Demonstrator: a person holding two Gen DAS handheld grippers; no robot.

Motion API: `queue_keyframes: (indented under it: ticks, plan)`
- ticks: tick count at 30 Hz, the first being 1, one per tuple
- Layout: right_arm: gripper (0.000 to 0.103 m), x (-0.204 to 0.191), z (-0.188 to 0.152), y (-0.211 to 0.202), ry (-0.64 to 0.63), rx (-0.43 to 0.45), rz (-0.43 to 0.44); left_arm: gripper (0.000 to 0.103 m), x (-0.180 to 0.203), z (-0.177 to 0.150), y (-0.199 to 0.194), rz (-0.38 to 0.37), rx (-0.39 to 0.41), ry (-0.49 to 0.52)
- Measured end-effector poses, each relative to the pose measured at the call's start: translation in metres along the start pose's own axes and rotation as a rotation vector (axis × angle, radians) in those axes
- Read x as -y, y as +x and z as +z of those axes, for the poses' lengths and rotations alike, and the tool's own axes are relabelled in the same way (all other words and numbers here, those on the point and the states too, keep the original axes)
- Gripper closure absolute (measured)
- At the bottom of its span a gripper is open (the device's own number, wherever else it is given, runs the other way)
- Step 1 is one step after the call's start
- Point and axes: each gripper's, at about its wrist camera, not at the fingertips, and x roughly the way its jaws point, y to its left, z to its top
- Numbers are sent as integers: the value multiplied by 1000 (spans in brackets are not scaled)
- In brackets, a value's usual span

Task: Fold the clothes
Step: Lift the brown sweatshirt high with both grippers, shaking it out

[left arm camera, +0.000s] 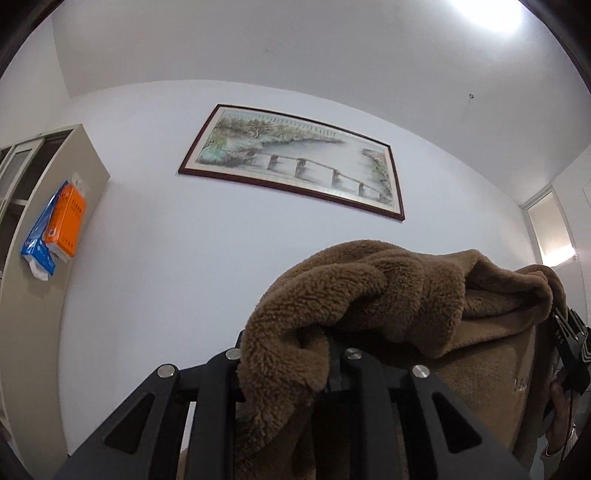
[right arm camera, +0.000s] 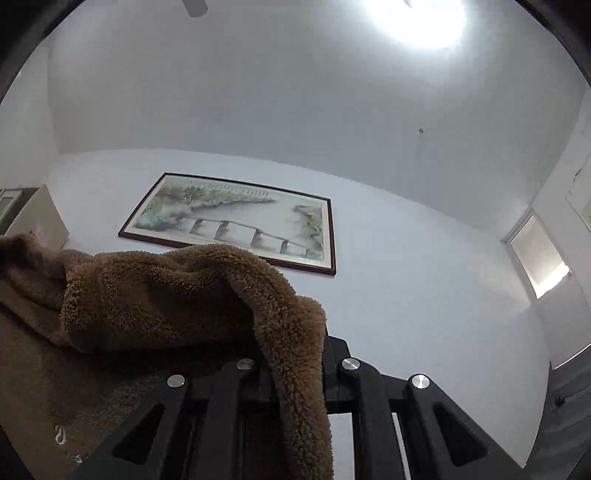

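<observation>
A brown fleece garment is held up in the air, both cameras pointing toward the wall and ceiling. My left gripper is shut on one edge of it; the fabric drapes over and hides the fingertips. My right gripper is shut on another edge of the same garment, which stretches off to the left and hangs down between the fingers. In the left wrist view the right gripper shows at the far right edge, gripping the garment's other end.
A framed landscape painting hangs on the white wall ahead. A beige cabinet with orange and blue packets on its side stands at left. A doorway or window is at right. A ceiling lamp glares above.
</observation>
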Motion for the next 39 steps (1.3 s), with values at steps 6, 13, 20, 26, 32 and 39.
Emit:
queue_keyframes:
  ticks: [6, 13, 20, 26, 32, 39]
  plan:
    - [88, 5, 16, -7, -44, 20, -28, 77, 10, 12, -15, 4, 15, 74]
    - [88, -24, -49, 43, -104, -172, 6, 74, -2, -45, 49, 94, -169, 163]
    - [88, -64, -172, 106, -138, -433, 49, 72, -30, -148, 138, 167, -433, 233]
    - [88, -78, -279, 141, -137, -635, 67, 72, -49, -242, 201, 195, -619, 233]
    - [88, -84, -365, 165, -147, -795, 78, 72, -66, -323, 250, 203, -769, 217]
    - [88, -90, -454, 174, -170, -966, 109, 72, -83, -403, 286, 214, -932, 212]
